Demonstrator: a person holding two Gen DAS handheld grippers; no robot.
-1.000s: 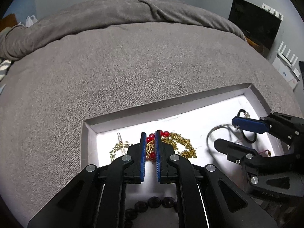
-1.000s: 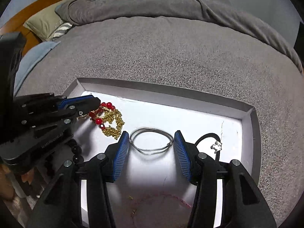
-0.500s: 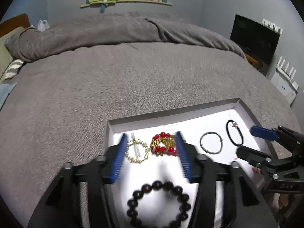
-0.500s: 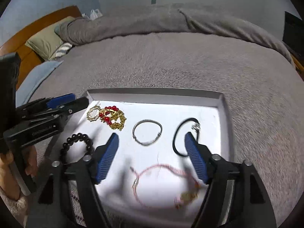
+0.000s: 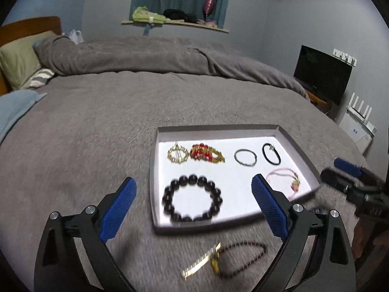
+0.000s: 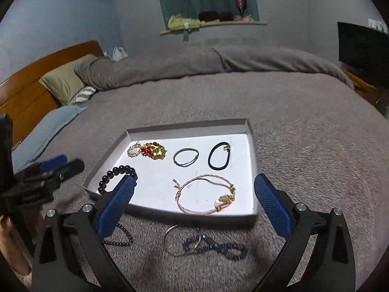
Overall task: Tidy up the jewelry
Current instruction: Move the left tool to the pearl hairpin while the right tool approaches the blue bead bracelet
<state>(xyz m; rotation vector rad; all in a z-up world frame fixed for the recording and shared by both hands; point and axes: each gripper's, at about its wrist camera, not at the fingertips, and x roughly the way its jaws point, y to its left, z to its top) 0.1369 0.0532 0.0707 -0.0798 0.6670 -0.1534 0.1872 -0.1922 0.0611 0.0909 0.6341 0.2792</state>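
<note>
A shallow white tray [image 5: 214, 129] [image 6: 251, 150] lies on the grey bedcover. In it are a black bead bracelet [image 5: 192, 199] [image 6: 116, 174], a gold ring-shaped piece [image 5: 178, 154], a red and gold piece [image 5: 206, 153] [image 6: 153, 150], a thin silver bangle [image 5: 245, 157] [image 6: 186, 157], a black band [image 5: 271, 153] [image 6: 219, 155] and a pink cord bracelet [image 5: 284, 180] [image 6: 205, 196]. My left gripper [image 5: 194, 208] is open and empty above the tray's near edge. My right gripper [image 6: 194, 204] is open and empty, also near that edge.
On the bedcover in front of the tray lie a dark red bead string with a gold clip [image 5: 223, 258] [image 6: 121, 237], a silver bangle [image 6: 181, 239] and a blue bead bracelet [image 6: 216, 247]. Pillows [image 6: 65, 81] and a headboard are far left, a monitor [image 5: 322, 73] far right.
My left gripper let go of the red and gold piece and opened wide. Both grippers pulled back and up from the tray, so the whole tray and the loose pieces in front show.
</note>
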